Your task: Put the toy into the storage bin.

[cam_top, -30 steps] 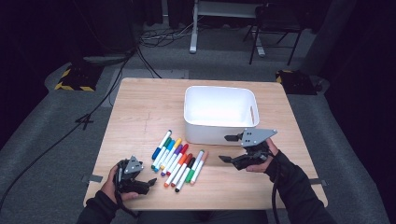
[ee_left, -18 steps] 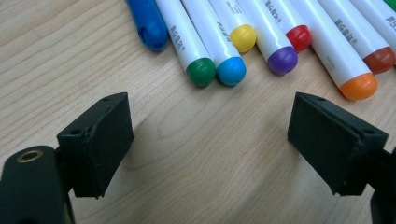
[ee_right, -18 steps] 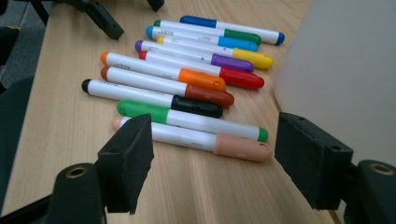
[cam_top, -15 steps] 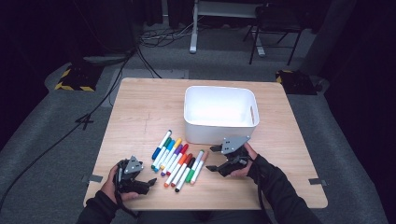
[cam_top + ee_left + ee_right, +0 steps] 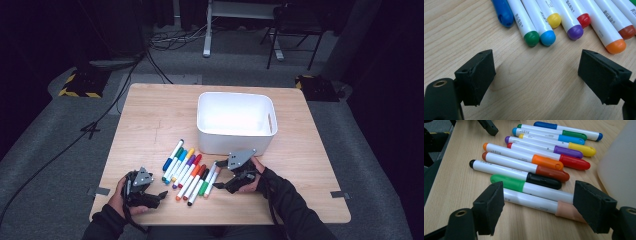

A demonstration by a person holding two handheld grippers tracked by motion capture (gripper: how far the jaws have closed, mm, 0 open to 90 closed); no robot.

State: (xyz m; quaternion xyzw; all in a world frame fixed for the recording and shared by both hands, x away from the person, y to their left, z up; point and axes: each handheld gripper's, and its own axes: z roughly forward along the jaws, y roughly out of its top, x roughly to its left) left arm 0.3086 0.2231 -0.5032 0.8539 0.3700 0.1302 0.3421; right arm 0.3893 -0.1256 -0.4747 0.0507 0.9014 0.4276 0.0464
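**Right gripper over the markers**

Markers [image 5: 189, 170] lie in a row at lower centre of the high view, on the tabletop [image 5: 150, 115]. Right gripper [image 5: 537, 207], jaws released, straddles the peach-capped marker [image 5: 541, 205]. Left gripper [image 5: 162, 195], jaws spread, sits lower left. Bin [image 5: 235, 142] just above.

White bin [image 5: 235, 131] on wooden table [image 5: 150, 115]; chair [image 5: 292, 30] beyond; cables [image 5: 165, 40] on floor

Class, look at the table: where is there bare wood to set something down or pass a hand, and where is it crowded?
Bare wood lies left of the white bin, up to the table's far left corner, and right of the bin. A narrow strip runs behind the bin. It is crowded at the near middle: the row of markers lies between the left gripper and the right gripper.
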